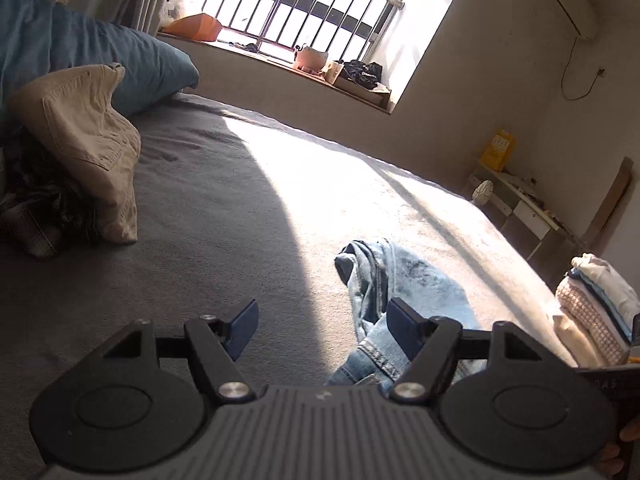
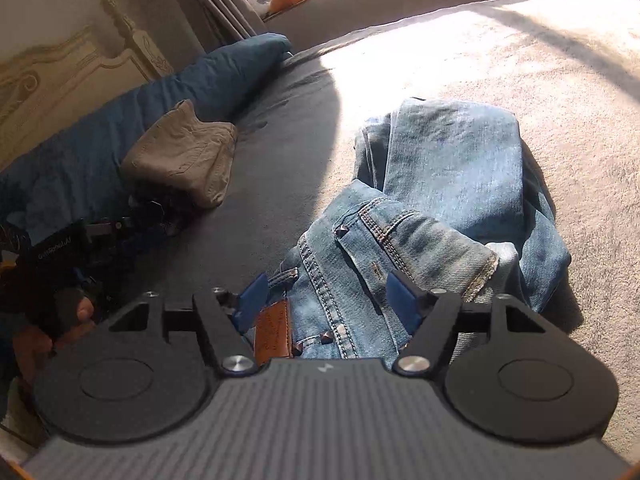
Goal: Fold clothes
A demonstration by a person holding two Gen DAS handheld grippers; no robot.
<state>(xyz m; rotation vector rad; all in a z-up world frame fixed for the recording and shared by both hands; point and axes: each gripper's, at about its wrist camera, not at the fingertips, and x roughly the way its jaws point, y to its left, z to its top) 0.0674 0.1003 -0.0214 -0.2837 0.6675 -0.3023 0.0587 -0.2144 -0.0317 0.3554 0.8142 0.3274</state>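
Note:
A pair of light blue jeans (image 2: 452,168) lies crumpled on the grey bed cover (image 2: 500,48), partly in sunlight. My right gripper (image 2: 328,298) hovers over the waistband with its brown leather patch (image 2: 274,330). Its jaws are open and the blue pads (image 2: 400,300) stand on either side of the denim without pressing it. In the left wrist view the jeans (image 1: 404,280) lie ahead and to the right. My left gripper (image 1: 324,328) is open above the bed cover (image 1: 220,220), with its right pad (image 1: 404,326) in front of the denim and nothing held.
Beige trousers (image 1: 80,132) lean on a blue pillow (image 1: 132,60) at the left, over a dark plaid garment (image 1: 36,208). Folded clothes are stacked (image 1: 596,304) at the bed's right edge. Beyond it stands a low desk (image 1: 520,204). A person's hand (image 2: 80,312) shows at the left.

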